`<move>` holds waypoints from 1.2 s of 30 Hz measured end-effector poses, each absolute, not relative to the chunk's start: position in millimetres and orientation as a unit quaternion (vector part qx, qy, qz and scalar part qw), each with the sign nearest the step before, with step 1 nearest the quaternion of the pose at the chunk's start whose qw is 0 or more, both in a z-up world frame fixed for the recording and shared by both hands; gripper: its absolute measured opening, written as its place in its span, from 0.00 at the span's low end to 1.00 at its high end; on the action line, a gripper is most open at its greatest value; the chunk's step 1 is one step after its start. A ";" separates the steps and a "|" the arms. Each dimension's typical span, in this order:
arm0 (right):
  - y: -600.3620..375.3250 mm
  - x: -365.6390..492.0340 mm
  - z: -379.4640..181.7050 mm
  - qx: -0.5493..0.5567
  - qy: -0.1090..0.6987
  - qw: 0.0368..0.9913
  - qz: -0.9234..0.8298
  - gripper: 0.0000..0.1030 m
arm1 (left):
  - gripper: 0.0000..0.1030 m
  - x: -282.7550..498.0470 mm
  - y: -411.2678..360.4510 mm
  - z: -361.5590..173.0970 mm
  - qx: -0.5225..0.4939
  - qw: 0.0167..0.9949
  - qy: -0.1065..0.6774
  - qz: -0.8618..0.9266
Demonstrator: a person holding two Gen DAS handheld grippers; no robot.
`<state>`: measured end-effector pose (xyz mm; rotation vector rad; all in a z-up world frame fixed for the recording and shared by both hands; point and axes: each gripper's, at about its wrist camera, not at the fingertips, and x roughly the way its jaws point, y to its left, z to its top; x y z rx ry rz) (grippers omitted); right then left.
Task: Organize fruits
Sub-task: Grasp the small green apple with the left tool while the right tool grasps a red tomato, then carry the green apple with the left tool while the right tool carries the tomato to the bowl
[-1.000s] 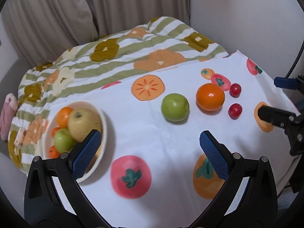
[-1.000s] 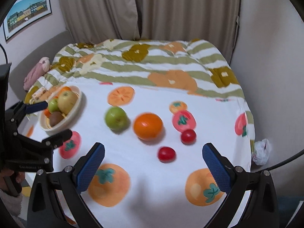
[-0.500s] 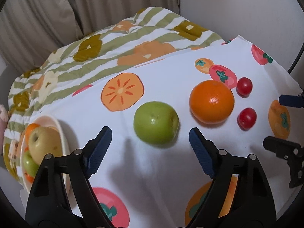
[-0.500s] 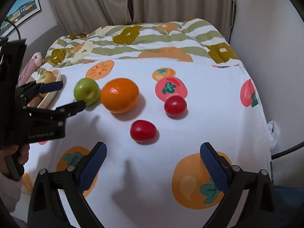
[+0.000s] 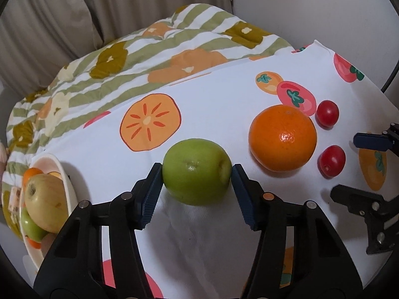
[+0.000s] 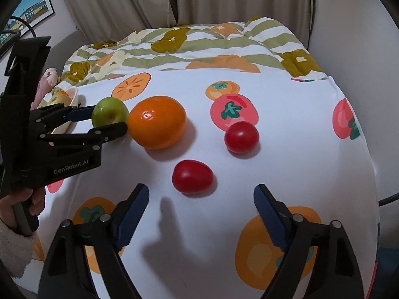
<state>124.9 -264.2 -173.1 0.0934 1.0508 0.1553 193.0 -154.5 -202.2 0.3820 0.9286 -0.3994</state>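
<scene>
Bare sheet lies ahead of the right hand-held gripper (image 6: 200, 208) up to the near tomato (image 6: 192, 176); the orange (image 6: 157, 122) blocks its left.

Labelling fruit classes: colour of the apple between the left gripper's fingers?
Green apple; clearest in the left wrist view.

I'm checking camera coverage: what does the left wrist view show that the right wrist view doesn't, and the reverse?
Left wrist only: the bowl's fruit seen clearly, a yellow-green apple on top.

Right wrist only: a framed picture and the hand holding the left tool, which is closing around the green apple.

Both: the green apple, orange, two tomatoes and bowl.
</scene>
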 end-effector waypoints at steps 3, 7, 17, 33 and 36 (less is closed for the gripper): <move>-262.4 129.3 -176.3 0.044 0.503 0.860 0.076 0.68 | 0.59 192.7 -154.4 -202.4 0.181 0.857 0.443 -0.190; -259.7 132.4 -176.6 0.040 0.501 0.861 0.078 0.62 | 0.58 192.0 -151.7 -202.3 0.180 0.856 0.447 -0.187; -248.9 135.0 -179.4 0.021 0.500 0.862 0.082 0.33 | 0.58 185.4 -137.8 -200.6 0.182 0.858 0.448 -0.171; -237.2 121.3 -134.8 -0.007 0.458 0.885 0.079 0.33 | 0.58 163.9 -119.4 -161.7 0.169 0.877 0.422 -0.159; -230.6 117.3 -120.2 -0.014 0.448 0.890 0.084 0.33 | 0.58 158.4 -109.8 -146.1 0.165 0.882 0.413 -0.153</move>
